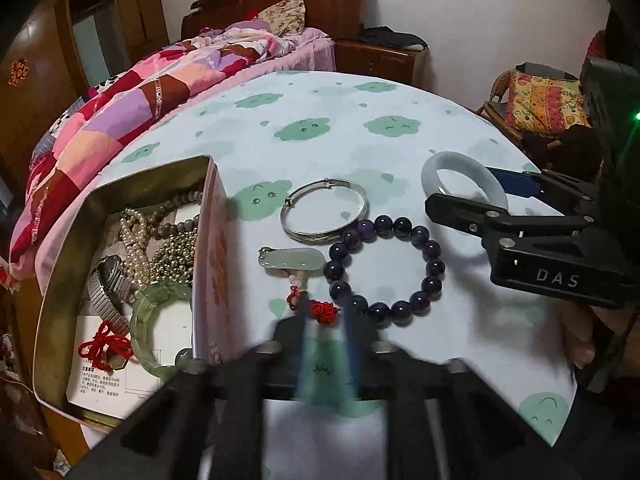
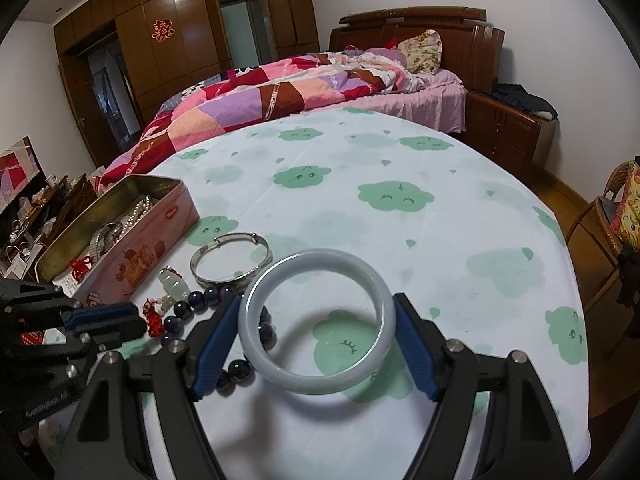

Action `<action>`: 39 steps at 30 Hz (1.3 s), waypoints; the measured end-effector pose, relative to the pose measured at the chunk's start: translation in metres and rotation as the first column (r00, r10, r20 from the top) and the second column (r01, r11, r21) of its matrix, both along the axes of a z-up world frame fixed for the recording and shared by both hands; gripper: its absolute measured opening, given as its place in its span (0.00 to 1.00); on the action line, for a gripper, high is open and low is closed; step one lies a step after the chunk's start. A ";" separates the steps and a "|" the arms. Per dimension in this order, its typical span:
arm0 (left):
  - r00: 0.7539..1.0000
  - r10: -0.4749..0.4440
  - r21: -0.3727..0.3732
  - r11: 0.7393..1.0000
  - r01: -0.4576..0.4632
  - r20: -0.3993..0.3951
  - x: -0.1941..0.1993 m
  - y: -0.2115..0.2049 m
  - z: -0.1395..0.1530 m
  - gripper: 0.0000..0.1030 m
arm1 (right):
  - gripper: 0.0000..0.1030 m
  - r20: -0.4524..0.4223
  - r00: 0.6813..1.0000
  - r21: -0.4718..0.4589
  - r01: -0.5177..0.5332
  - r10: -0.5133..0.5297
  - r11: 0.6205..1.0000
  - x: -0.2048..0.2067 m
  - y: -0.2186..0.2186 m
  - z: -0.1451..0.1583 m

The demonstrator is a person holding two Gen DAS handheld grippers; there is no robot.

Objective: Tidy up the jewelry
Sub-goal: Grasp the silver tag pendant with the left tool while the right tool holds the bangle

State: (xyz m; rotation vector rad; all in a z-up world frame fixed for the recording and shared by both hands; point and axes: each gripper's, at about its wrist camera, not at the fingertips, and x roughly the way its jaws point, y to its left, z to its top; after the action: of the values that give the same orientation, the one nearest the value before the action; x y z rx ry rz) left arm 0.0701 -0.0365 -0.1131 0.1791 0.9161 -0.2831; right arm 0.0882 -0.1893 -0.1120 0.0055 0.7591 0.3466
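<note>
Two blue pads of the right gripper point(image 2: 316, 344) clamp the pale jade bangle point(image 2: 316, 320) above the table point(image 2: 460, 208). The left gripper point(image 1: 328, 344) is blurred, its fingers slightly parted over the red-tasselled pendant point(image 1: 292, 260). At the table's left edge, the tin point(image 1: 120, 188) holds pearls, a watch and a green bangle. A bed point(image 2: 280, 88) stands beyond.

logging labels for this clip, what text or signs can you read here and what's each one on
"DAS": white letters on the black body of the right gripper.
Red double-happiness sign: on the wardrobe door.
Pink tin: side lettering too distorted to read.
Paper sheet inside the tin: print too small.
Left gripper: pale side lettering, too blurred.
</note>
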 end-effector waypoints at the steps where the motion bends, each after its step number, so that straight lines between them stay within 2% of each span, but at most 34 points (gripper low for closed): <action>1: 1.000 0.008 0.006 1.000 -0.008 0.015 -0.001 0.000 0.001 0.53 | 0.76 0.000 1.000 0.001 -0.001 0.001 1.000 0.000 0.000 0.000; 3: 0.999 -0.006 -0.009 1.000 0.007 0.039 -0.004 0.000 0.003 0.56 | 0.76 0.001 1.000 0.001 0.000 0.000 1.000 0.000 0.000 0.000; 10: 1.000 -0.015 -0.001 1.000 0.015 0.012 0.004 -0.003 -0.005 0.55 | 0.76 0.001 1.000 0.000 -0.001 0.001 1.000 0.000 -0.001 0.000; 12: 1.000 -0.014 0.015 1.000 0.014 0.014 0.006 -0.004 -0.006 0.52 | 0.76 0.001 1.000 0.001 -0.001 0.001 1.000 0.000 -0.001 0.000; 14: 1.000 -0.015 0.018 1.000 0.015 0.008 0.007 -0.006 -0.007 0.42 | 0.76 0.001 1.000 0.001 -0.001 0.001 1.000 0.000 0.000 0.000; 15: 1.000 -0.009 0.030 1.000 0.008 0.011 0.008 -0.006 -0.008 0.40 | 0.76 0.000 1.000 0.002 -0.001 0.001 1.000 0.000 0.000 0.000; 22: 1.000 0.005 0.034 0.999 -0.005 0.008 0.009 -0.005 -0.007 0.39 | 0.76 0.000 1.000 0.002 -0.001 0.001 1.000 0.000 -0.001 0.000; 25: 1.000 0.012 0.051 0.999 -0.012 -0.009 0.008 -0.007 -0.005 0.23 | 0.76 0.000 1.000 0.003 0.000 0.000 1.000 0.000 -0.001 0.000; 32: 0.994 0.097 0.090 0.992 -0.093 -0.041 0.016 -0.003 -0.007 0.23 | 0.76 -0.001 1.000 0.006 -0.002 0.002 1.000 0.000 0.000 0.000; 36: 0.995 0.086 0.088 0.993 -0.081 -0.045 0.021 -0.005 -0.010 0.24 | 0.76 -0.002 1.000 0.008 -0.002 0.002 1.000 0.000 0.001 0.000; 39: 0.997 0.065 0.123 0.991 -0.060 -0.038 0.022 -0.009 -0.012 0.24 | 0.76 -0.003 1.000 0.013 -0.004 0.004 1.000 0.000 0.001 -0.001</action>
State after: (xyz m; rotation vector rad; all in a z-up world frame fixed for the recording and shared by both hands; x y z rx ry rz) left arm 0.0925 -0.0459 -0.1247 0.2567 0.9796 -0.1734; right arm 0.0885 -0.1881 -0.1126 0.0167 0.7602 0.3552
